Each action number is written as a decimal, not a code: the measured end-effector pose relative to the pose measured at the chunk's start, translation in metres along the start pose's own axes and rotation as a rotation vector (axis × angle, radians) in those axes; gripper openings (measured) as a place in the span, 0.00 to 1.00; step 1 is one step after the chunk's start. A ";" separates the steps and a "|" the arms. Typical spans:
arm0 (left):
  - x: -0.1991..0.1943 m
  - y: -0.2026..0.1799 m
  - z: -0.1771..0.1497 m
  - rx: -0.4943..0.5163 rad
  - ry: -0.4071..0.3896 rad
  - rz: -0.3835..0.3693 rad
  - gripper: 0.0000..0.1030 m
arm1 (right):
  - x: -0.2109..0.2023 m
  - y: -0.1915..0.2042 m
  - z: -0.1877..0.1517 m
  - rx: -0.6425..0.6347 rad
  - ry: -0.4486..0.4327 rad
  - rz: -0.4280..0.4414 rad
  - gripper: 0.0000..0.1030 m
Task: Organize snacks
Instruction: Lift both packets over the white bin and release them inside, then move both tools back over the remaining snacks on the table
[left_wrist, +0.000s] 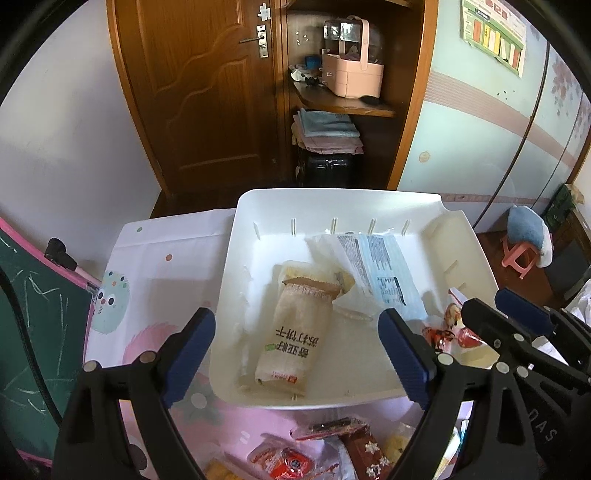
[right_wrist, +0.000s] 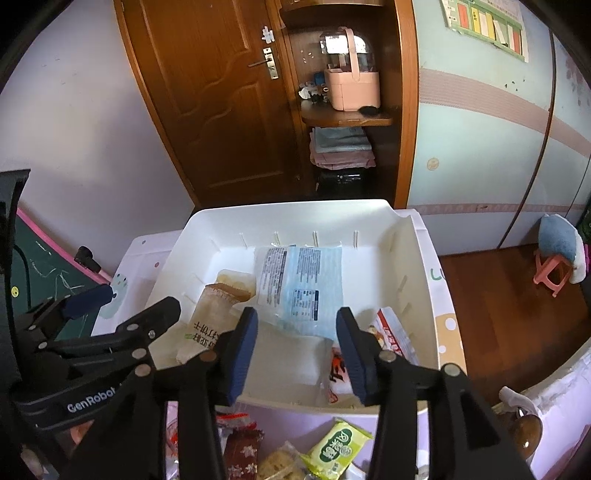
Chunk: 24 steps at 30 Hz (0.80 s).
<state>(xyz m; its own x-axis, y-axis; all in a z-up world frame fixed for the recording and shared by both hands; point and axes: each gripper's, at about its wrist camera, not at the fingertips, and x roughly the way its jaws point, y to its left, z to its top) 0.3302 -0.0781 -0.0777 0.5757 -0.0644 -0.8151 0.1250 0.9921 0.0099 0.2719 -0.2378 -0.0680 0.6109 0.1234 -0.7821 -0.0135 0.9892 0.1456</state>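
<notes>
- The white bin sits on a patterned cloth and already holds several snacks: a beige cracker packet near its left side, a pale blue packet toward the far wall, and a red-and-white packet by the right wall.
- More snacks lie loose on the cloth just near of the bin, among them a green packet and a dark red packet.
- The left gripper has its jaws spread wide with nothing between them; the cracker packet lies below, untouched.
- The right gripper is also released, its jaws partly apart and empty over the bin's near right portion.
- Both grippers tilt steeply downward over the bin's near edge, side by side and close together.
- Risk: they could knock each other when either one turns back toward the loose pile.
- Risk: a finger pulled back low could catch the near rim and drag the light bin across the cloth.
</notes>
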 end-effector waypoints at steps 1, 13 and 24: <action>-0.002 0.000 -0.001 0.001 -0.001 0.000 0.87 | -0.001 0.000 -0.001 0.000 0.001 0.001 0.44; -0.039 0.007 -0.007 0.010 -0.039 -0.006 0.87 | -0.027 0.003 -0.006 0.002 -0.016 0.018 0.45; -0.106 0.028 -0.037 0.058 -0.113 -0.025 0.88 | -0.091 0.005 -0.028 -0.036 -0.090 0.048 0.53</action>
<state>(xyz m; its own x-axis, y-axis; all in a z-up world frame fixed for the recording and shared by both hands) 0.2425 -0.0397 -0.0123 0.6584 -0.1039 -0.7454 0.1853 0.9823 0.0268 0.1943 -0.2422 -0.0126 0.6772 0.1652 -0.7170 -0.0720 0.9847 0.1589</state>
